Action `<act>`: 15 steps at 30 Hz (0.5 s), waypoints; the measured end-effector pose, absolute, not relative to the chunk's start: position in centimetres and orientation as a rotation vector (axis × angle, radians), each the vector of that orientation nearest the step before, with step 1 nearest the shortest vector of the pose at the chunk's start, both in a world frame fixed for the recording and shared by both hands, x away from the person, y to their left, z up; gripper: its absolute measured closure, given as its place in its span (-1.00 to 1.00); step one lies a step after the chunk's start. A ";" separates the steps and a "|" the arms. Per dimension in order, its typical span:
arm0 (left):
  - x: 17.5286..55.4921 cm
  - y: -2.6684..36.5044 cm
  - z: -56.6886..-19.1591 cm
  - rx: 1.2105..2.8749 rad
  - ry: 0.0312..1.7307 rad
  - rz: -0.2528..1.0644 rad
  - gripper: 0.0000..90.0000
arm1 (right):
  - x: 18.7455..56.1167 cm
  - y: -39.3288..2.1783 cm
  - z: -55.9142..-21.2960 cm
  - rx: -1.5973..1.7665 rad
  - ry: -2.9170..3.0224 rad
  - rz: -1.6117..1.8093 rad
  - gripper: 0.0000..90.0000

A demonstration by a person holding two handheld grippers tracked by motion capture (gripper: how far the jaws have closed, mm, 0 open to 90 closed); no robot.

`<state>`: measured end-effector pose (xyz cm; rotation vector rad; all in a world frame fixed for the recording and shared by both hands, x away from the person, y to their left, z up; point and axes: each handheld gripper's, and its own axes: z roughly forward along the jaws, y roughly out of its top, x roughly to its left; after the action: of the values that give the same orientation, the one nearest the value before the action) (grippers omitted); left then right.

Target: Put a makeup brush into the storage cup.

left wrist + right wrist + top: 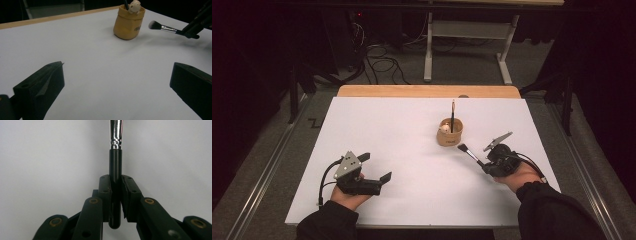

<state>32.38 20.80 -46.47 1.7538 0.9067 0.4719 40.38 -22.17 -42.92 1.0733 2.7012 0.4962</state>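
A tan pouch-shaped holder (449, 132) stands right of centre on the white sheet (412, 145), with a thin dark brush (452, 116) upright in it and a small white figure at its rim. My right gripper (485, 164) is shut on the black handle of a makeup brush (469, 153), whose pale bristles point toward the holder just above the sheet. In the right gripper view the pads clamp the handle (115, 165) near its end. My left gripper (375, 166) rests at the front left, open with nothing between its fingers. The left gripper view also has the holder (128, 23) and the held brush (162, 27).
The white sheet covers most of a wooden table (427, 91), whose bare far edge shows behind it. Beyond the table are a desk frame (467, 45) and loose cables (382, 62) on the floor.
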 end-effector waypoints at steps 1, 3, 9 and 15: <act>32.4 20.8 -46.5 1.754 0.907 0.472 -1.00 | 40.3 -22.3 -42.9 1.079 2.694 0.511 0.79; 32.4 20.8 -46.5 1.754 0.907 0.471 -1.00 | 40.0 -22.6 -42.9 1.118 2.664 0.546 0.79; 32.4 20.7 -46.5 1.758 0.906 0.471 -1.00 | 39.6 -23.4 -43.1 1.158 2.592 0.662 0.79; 32.4 20.7 -46.5 1.759 0.905 0.470 -1.00 | 39.3 -24.0 -43.4 1.200 2.513 0.751 0.79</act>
<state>32.42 20.70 -46.55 1.7586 0.9055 0.4701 39.26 -24.01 -43.38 1.1997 2.5129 0.7505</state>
